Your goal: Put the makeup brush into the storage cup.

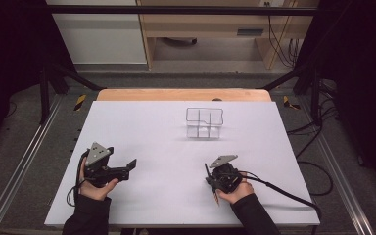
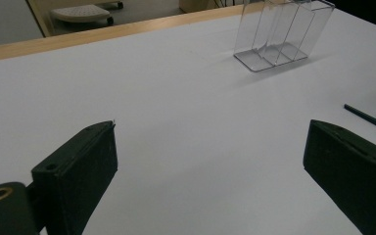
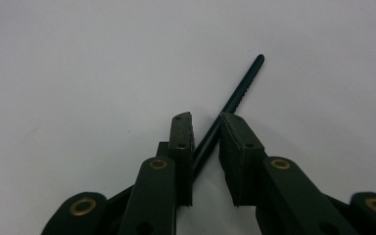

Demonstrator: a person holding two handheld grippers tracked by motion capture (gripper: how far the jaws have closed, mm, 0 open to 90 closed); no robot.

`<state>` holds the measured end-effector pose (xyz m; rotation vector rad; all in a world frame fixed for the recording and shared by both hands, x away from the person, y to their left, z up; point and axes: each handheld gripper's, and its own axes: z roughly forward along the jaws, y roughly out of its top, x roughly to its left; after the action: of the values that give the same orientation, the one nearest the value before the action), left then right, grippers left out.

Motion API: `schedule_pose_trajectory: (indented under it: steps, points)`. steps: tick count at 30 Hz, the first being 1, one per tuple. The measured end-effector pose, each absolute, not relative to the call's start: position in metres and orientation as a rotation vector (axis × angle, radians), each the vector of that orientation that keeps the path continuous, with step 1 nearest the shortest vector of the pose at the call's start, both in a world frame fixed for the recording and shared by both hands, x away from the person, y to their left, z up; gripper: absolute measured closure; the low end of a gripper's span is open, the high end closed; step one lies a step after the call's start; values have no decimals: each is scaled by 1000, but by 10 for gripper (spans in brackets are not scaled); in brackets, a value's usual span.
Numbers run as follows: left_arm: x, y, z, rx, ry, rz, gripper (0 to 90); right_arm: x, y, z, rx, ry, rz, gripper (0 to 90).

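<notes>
**Pen in the right tongs, organizer waits at the far side**

The right gripper pinches a dark pen between its 2 jaws, low over the white table, shaft slanting up and away. The clear organizer stands farther off, slightly left. The left gripper is wide open, holding nothing.

A lab test rig: black frame bars, floor rails, cables around a white-topped table.
</notes>
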<state>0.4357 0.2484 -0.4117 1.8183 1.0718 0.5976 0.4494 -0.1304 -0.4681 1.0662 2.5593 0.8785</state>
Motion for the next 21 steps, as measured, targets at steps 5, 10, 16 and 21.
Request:
schedule_pose_trajectory:
  steps: [5, 10, 16, 21]
  points:
    - [436, 248, -413, 1823, 1074, 597, 50, 449, -131, -468, 1063, 2569, 880, 782]
    - [436, 247, -413, 1824, 1071, 596, 51, 450, -131, -467, 1060, 2579, 882, 804]
    - [436, 248, -413, 1824, 1071, 594, 51, 450, -132, -466, 1055, 2583, 883, 830]
    - [437, 247, -413, 1830, 1071, 593, 52, 450, -132, -466, 1046, 2588, 878, 835]
